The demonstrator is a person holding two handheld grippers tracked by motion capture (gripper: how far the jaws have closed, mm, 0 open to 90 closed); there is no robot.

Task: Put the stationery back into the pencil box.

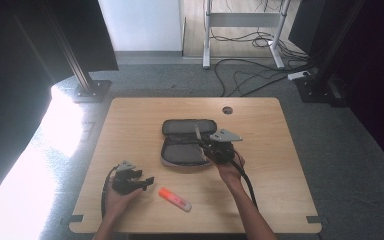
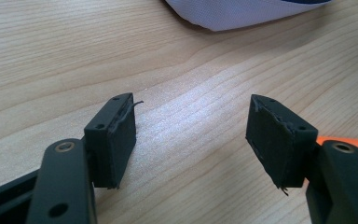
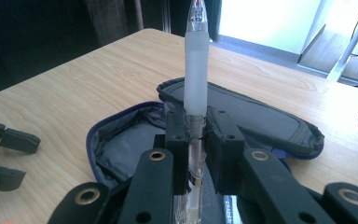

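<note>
Item: pen (image 3: 196,70), clear barrel with a frosted white cap section. Held in the right gripper (image 3: 196,140), whose jaws are clamped on the barrel from both sides. Long axis runs along the jaws; the capped end points away from the hand, up and out over the pouch. In the high view the pen (image 1: 198,134) shows as a thin pale stick rising from the right gripper (image 1: 203,144), tilted slightly toward the far left.

Pouch (image 1: 185,142): dark zip pencil case, lying open in two halves at the middle of the worktop (image 1: 130,120), grey lining up. It lies directly under and behind the pen; its blue-edged rim (image 3: 93,135) is just beside the gripper.

Left gripper (image 1: 147,183): resting low at the near left of the worktop, jaws spread wide with bare wood between them, gripping nothing.

Highlighter (image 1: 175,199): orange body with a white end, lying flat near the front edge, just right of the left gripper, well apart from the pouch. Its orange end (image 2: 354,142) peeks from behind one jaw in the left gripper view.

Worktop also has a round cable hole (image 1: 227,110) near the far edge.
</note>
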